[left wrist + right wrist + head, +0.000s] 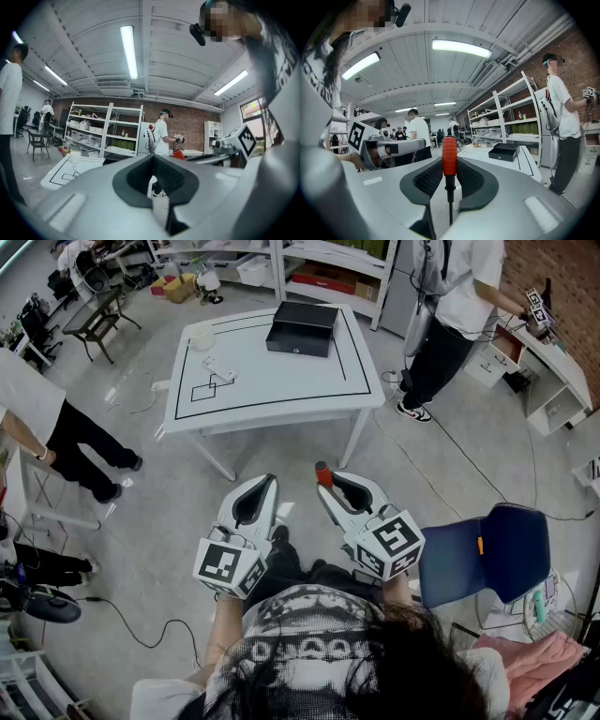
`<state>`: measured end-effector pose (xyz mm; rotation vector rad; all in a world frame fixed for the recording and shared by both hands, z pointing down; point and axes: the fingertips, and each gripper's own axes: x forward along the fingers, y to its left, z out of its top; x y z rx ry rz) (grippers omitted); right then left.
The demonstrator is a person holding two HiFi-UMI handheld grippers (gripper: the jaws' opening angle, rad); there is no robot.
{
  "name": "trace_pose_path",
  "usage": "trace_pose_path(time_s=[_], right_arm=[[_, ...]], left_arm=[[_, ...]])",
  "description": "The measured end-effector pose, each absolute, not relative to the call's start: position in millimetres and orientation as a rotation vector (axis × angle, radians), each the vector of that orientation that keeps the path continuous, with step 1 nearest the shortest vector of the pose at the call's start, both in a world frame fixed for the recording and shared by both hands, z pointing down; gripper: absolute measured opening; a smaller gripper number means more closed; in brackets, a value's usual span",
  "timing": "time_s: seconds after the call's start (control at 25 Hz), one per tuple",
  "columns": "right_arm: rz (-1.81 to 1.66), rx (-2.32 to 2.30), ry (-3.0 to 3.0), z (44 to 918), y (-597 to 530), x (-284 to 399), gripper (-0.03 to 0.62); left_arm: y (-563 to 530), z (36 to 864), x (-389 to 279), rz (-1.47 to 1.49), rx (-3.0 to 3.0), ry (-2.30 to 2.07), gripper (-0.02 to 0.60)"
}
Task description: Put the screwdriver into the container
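Gripping the screwdriver (449, 152) is the only part of the task we count as done. The right tool (449, 163) pinches it where the red handle meets the dark shaft, with the handle pointing out past the tips. The left tool (152, 158) is pressed together on nothing. The container (302, 328), a black box, sits on the far side of the white surface (272, 385), well apart from both tools. We judge that the carry over and the drop into it are both left to do.

The head view alone shows that gap, but it shows the screwdriver only as a red stub. The right gripper view alone shows the shaft running back between the jaws. We cannot tell from any view whether the container's top is open.
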<state>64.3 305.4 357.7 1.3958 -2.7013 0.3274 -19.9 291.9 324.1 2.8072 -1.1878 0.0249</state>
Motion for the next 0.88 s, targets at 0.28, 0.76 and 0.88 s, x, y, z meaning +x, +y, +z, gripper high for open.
trace_pose_path(time_s=[0.28,0.76,0.88], right_arm=[[0.366,1.403,-2.670,365,259,48,0.095],[0.388,1.457,-2.612,371,161,-6,0.095],[0.392,1.479,-2.604,369,139,-24,0.095]], left_arm=[[242,329,-37,0.018,2.799,-1.160,0.000],[143,333,-84,0.036,2.833,-1.062,0.000],[122,332,-101,0.039,2.843,-1.038,0.000]])
